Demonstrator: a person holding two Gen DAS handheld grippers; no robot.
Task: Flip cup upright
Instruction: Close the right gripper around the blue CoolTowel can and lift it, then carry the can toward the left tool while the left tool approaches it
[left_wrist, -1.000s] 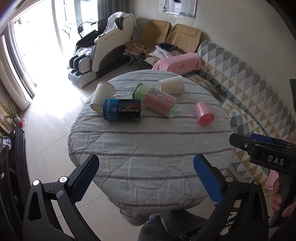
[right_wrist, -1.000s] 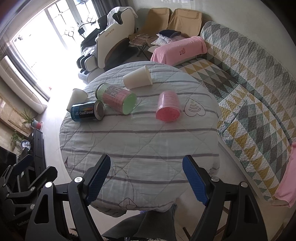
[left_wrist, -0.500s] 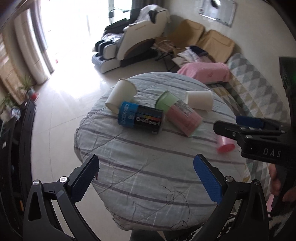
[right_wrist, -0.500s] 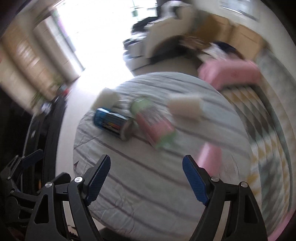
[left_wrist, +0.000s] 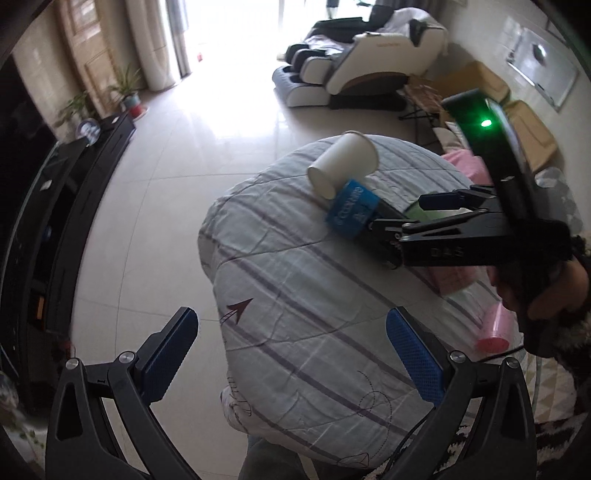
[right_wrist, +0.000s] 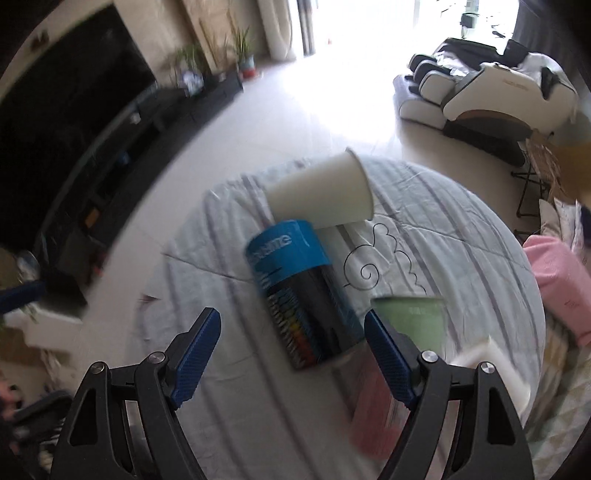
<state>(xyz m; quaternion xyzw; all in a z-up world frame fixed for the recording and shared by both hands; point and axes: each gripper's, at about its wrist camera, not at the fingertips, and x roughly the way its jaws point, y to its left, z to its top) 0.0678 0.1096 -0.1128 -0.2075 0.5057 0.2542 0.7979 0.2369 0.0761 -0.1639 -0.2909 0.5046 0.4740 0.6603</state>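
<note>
A white paper cup (left_wrist: 342, 164) lies on its side at the far edge of the round quilt-covered table (left_wrist: 295, 314); it also shows in the right wrist view (right_wrist: 321, 194). A blue-and-black CoolTowel can (right_wrist: 304, 295) lies on its side against it, also in the left wrist view (left_wrist: 352, 213). My right gripper (right_wrist: 291, 343) is open, its fingers either side of the can's near end; it shows in the left wrist view (left_wrist: 397, 230) reaching in from the right. My left gripper (left_wrist: 291, 354) is open and empty over the table's near edge.
A green-and-pink container (right_wrist: 410, 325) and another white cup (right_wrist: 495, 365) lie right of the can. A small pink cup (left_wrist: 495, 330) lies at the table's right side. A massage chair (left_wrist: 369, 74) and a dark TV unit (left_wrist: 55, 221) stand on the tiled floor.
Both grippers have swung left around the table. The right gripper has moved in close over the CoolTowel can and now crosses the left wrist view. Objects on the table have not moved.
</note>
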